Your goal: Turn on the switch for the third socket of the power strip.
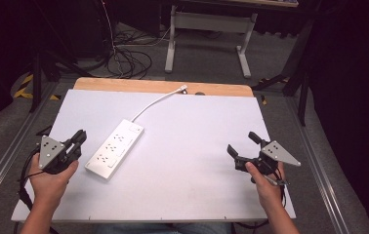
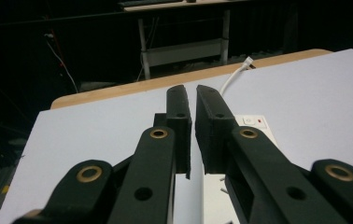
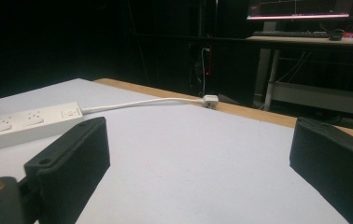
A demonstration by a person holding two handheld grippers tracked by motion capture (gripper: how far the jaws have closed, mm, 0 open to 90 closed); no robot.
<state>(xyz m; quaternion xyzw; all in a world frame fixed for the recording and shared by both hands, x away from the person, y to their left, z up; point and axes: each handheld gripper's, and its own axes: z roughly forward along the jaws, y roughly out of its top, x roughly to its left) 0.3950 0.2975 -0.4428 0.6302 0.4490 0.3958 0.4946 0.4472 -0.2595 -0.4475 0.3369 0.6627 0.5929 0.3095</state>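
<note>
Nearest the lens in the left gripper view, the left hand-held gripper had its two black jaws almost together, a thin slit of daylight between them and nothing in it; I rated it closed and empty. Its jaws partly covered the white power strip beyond, so just the switch end and a strip of the casing were visible past the right jaw. From the high view, the left hand-held gripper sat at the left edge of the white surface, just beside the power strip but not touching it, held in the person's left hand.

Across the surface, well apart from the strip, the right hand-held gripper was held in the right hand with its jaws spread wide and empty. In the right gripper view the right hand-held gripper showed both jaws cut off by the frame edges, bare surface between them.

The power strip lay diagonally at left of centre, its sockets facing up. Its white cable ran to the far wooden edge, ending in a small plug; the plug's detail was too small to make out. Background beyond the surface was dark; a desk frame and floor cables were discernible.
</note>
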